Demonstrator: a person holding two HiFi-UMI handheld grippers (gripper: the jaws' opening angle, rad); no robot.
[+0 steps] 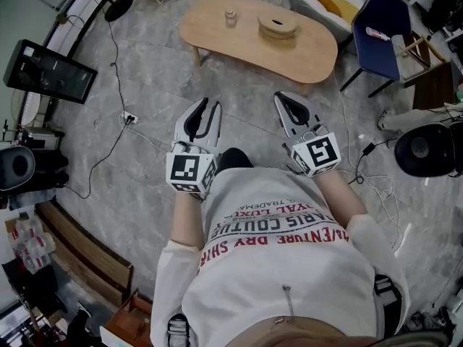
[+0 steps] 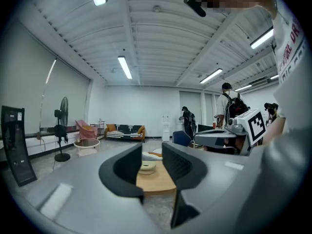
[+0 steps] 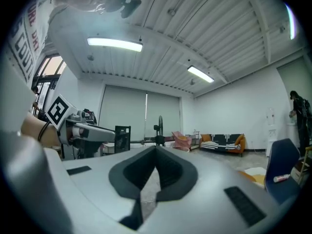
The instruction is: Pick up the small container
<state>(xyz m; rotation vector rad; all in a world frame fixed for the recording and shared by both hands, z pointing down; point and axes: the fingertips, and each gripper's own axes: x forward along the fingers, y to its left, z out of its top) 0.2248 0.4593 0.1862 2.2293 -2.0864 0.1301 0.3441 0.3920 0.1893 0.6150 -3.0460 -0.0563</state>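
Observation:
The small container [image 1: 230, 16], a little pale jar, stands on the low wooden table [image 1: 217, 35] well ahead of me. Beside it lies a round wooden dish [image 1: 278, 26], which also shows between the jaws in the left gripper view [image 2: 147, 167]. My left gripper [image 1: 210, 107] [image 2: 152, 152] is held at waist height, far short of the table, its jaws a narrow gap apart with nothing in them. My right gripper [image 1: 281, 97] [image 3: 156, 150] is level with it, its tips touching and empty. The jar is hidden in both gripper views.
A blue chair [image 1: 380, 31] and a white seat with a yellow cushion [image 1: 325, 2] stand right of the table. Cables [image 1: 130, 118] trail over the grey floor at left, near a black screen [image 1: 47, 71]. People [image 2: 229, 106] stand at the room's far side.

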